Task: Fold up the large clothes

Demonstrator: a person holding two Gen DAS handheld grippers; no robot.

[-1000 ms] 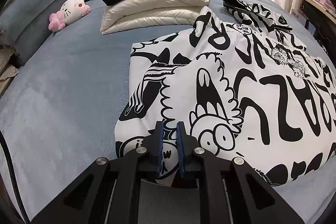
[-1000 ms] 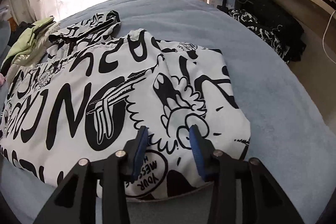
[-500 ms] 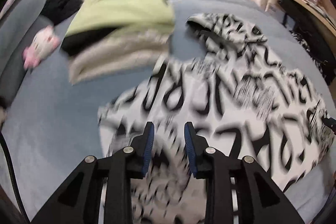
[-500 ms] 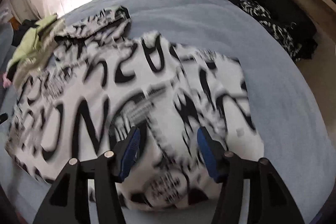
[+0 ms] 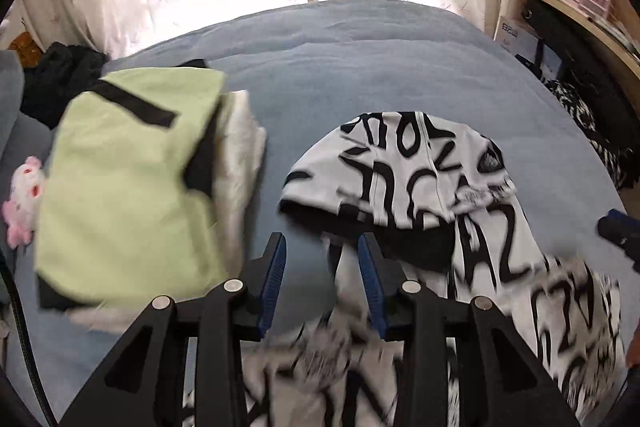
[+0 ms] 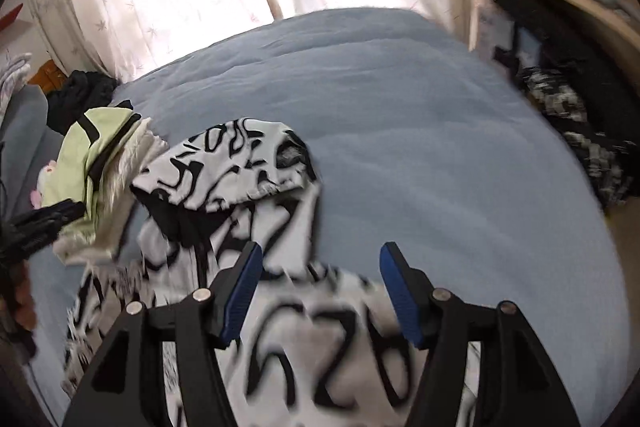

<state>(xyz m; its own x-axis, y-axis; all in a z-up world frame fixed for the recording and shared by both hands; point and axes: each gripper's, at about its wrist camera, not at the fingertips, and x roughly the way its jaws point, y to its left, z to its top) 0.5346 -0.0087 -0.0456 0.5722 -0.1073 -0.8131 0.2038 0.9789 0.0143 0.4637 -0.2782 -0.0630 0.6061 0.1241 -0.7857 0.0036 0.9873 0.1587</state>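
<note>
My left tongs (image 5: 322,279) and right tongs (image 6: 320,291) are both opening, empty. The hoodie (image 5: 432,183) lies mid-frame on the bed (image 5: 360,67): soft, light, floppy; I'd pinch its hood edge.

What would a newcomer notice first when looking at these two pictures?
First comes the white hoodie with bold black lettering, spread over the blue bed cover, its hood towards the curtains. To its left lies a pile of folded clothes with a light green garment on top. Beyond that pile, at the left edge, rests a small pink and white plush toy.
</note>
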